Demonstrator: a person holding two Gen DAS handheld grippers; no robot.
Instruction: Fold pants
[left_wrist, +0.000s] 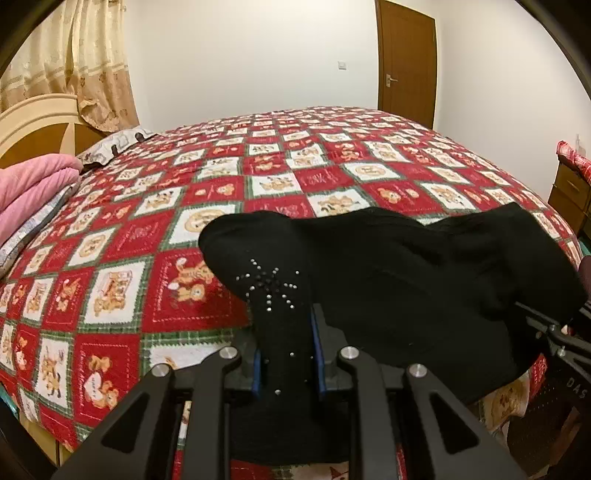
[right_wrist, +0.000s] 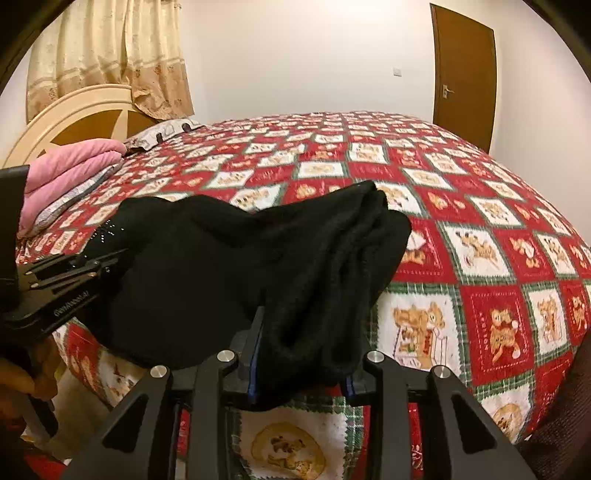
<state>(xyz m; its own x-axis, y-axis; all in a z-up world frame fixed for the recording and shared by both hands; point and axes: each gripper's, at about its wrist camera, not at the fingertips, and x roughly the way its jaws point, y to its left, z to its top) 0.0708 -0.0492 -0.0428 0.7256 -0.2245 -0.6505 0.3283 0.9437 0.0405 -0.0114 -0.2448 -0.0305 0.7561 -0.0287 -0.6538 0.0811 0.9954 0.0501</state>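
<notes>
A pair of black pants (left_wrist: 388, 280) is pinched at two points and held partly raised over the near edge of a bed: the left gripper (left_wrist: 287, 354) is clamped almost fully closed on a thin fold beside a rhinestone starburst (left_wrist: 269, 284), while the right gripper (right_wrist: 301, 354) is closed to a wider gap on a thick bunch of layered cloth. Between the two grips the garment is slung in a loose hump, its far side draped onto the red-and-white teddy-bear patchwork bedspread (left_wrist: 207, 177). The folding is judged to be at an early or middle stage; the cloth is gathered and lumpy, no flat, squared fold is seen, and laying out, smoothing and further folds appear to be left. Folded pink bedding (left_wrist: 33, 188) is stacked by the headboard (right_wrist: 85, 110), and a curtain (left_wrist: 88, 55) and a brown door (left_wrist: 406, 59) are seen beyond.
</notes>
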